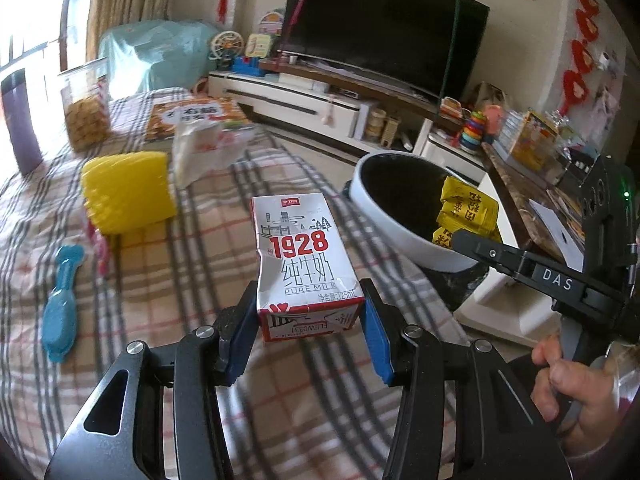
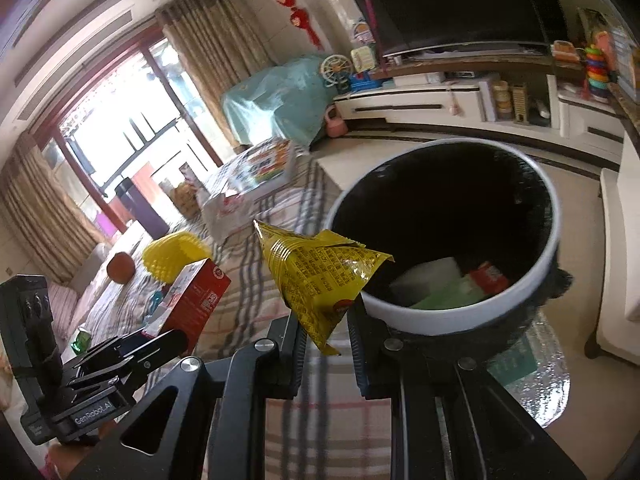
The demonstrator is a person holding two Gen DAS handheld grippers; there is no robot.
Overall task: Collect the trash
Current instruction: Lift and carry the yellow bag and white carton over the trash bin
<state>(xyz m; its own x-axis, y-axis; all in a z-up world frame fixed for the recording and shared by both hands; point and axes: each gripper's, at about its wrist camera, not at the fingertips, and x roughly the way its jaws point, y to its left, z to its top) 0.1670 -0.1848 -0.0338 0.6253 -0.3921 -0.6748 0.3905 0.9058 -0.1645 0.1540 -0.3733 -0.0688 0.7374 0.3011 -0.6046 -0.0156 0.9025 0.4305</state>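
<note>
My left gripper [image 1: 310, 312] is shut on a white and red 1928 milk carton [image 1: 300, 256] and holds it above the plaid tablecloth [image 1: 168, 272]. My right gripper [image 2: 324, 332] is shut on a crumpled yellow snack wrapper [image 2: 316, 276] just left of the trash bin [image 2: 548, 248], a round bin with a white rim and black liner. In the left wrist view the right gripper [image 1: 460, 236] holds the yellow wrapper [image 1: 464, 208] at the rim of the bin [image 1: 376, 208]. The bin holds white, green and red scraps [image 2: 444, 284]. The left gripper with the carton [image 2: 188, 300] shows in the right wrist view.
On the table lie a yellow ribbed container [image 1: 128, 192], a blue plastic piece [image 1: 62, 304], a plastic bag [image 1: 204, 148], a cookie jar [image 1: 86, 112], a purple cup [image 1: 20, 120] and a printed box [image 1: 192, 116]. A TV cabinet [image 1: 320, 108] stands beyond.
</note>
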